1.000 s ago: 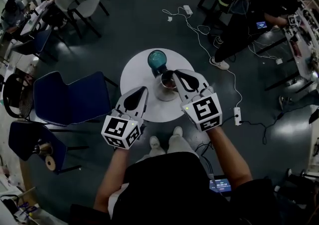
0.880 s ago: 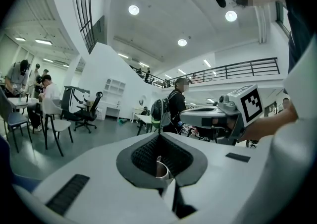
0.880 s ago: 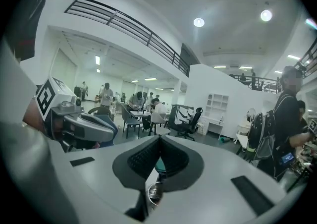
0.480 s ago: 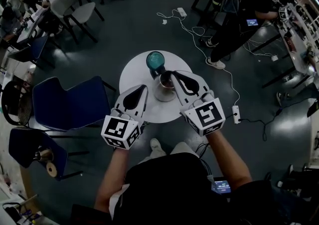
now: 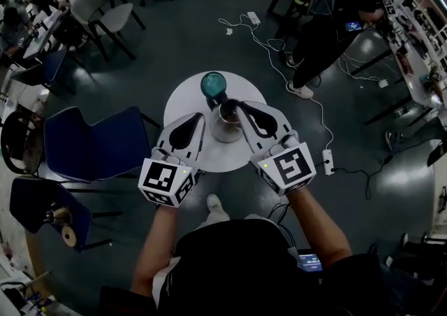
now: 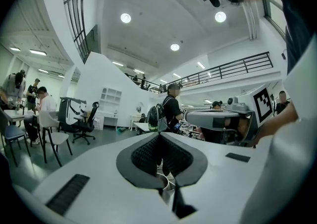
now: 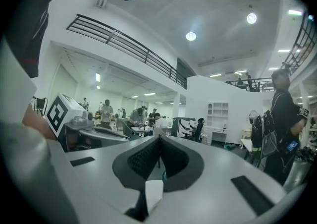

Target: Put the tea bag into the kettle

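At the open kettle (image 5: pixel 223 131), right tongs (image 5: pixel 242 107) pinch the tea bag tag (image 7: pixel 153 194); left tongs (image 5: pixel 198 119) closed.

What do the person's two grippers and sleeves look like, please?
Both the left gripper and right gripper are pale grey, tapering shells with black ribbed pads inside the jaws. Each carries a white cube with black square markers at the rear. The person wears a black short-sleeved top.
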`<action>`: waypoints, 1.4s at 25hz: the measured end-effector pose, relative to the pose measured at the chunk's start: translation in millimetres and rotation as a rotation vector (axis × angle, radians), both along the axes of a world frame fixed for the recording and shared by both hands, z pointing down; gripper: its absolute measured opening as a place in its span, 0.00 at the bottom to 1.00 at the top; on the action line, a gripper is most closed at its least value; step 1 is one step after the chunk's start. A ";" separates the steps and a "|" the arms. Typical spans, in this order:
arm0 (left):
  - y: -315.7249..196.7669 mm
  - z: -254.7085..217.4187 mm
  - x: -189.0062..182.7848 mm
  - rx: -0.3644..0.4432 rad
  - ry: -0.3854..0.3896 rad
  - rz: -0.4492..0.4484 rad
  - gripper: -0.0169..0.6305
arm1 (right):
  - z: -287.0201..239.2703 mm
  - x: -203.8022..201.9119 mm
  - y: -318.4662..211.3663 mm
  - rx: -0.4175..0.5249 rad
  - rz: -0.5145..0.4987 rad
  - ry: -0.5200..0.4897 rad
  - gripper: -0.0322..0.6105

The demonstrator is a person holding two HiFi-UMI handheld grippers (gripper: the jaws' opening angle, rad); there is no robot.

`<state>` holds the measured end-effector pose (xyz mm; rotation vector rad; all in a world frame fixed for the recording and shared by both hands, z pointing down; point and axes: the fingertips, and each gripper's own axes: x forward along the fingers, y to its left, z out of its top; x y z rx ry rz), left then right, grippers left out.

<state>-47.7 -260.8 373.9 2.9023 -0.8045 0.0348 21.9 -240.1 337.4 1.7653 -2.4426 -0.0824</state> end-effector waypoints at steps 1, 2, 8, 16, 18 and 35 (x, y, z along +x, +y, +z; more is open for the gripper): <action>3.1 -1.9 1.6 0.004 0.001 -0.003 0.05 | -1.6 1.0 3.5 0.006 -0.005 0.002 0.08; 6.5 -3.5 3.3 0.006 0.003 -0.005 0.05 | -1.6 2.4 7.2 0.012 -0.011 0.008 0.08; 35.6 -7.0 13.8 0.021 -0.011 -0.011 0.05 | 2.4 10.2 37.3 0.030 -0.046 0.026 0.08; 77.7 -16.1 26.1 0.042 -0.022 -0.030 0.05 | 0.4 24.9 82.6 0.006 -0.045 -0.004 0.08; 90.6 -18.7 29.7 0.044 -0.021 -0.032 0.05 | -2.0 29.6 95.3 0.017 -0.049 -0.008 0.08; 218.1 -43.8 41.1 0.088 -0.028 -0.048 0.05 | -19.1 41.4 216.2 0.042 -0.062 -0.032 0.08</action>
